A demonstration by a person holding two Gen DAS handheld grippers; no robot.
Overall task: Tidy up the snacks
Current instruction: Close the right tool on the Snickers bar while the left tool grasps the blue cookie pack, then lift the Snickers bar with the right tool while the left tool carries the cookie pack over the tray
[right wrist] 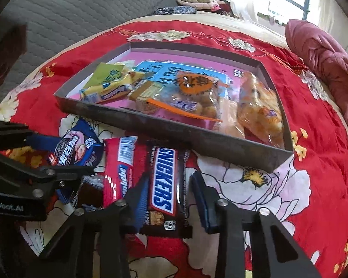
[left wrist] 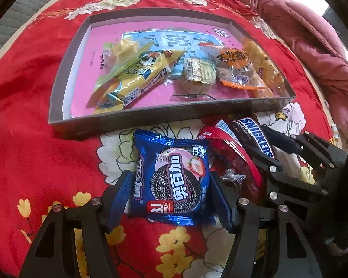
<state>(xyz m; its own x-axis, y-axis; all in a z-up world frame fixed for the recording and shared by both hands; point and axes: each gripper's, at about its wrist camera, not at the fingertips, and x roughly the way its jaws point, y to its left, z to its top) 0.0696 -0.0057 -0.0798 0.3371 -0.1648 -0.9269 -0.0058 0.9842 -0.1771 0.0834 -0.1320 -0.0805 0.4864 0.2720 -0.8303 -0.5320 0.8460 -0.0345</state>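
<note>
A blue strawberry Oreo pack (left wrist: 174, 185) lies on the red flowered cloth just in front of the shallow grey box (left wrist: 150, 117). My left gripper (left wrist: 170, 176) straddles it, and both blue pads touch its side edges. To its right, a Snickers bar (right wrist: 164, 176) sits lengthwise between the fingers of my right gripper (right wrist: 169, 178), whose pads close on its sides. A red wafer pack (right wrist: 120, 169) lies between the two snacks. The box (right wrist: 174, 131) holds several wrapped snacks.
A small dark wrapped sweet (left wrist: 232, 178) lies beside the red pack. Both grippers work close together in front of the box's near wall. A pink quilted blanket (left wrist: 301, 34) is bunched at the far right. A grey quilted surface (right wrist: 69, 11) lies beyond the cloth.
</note>
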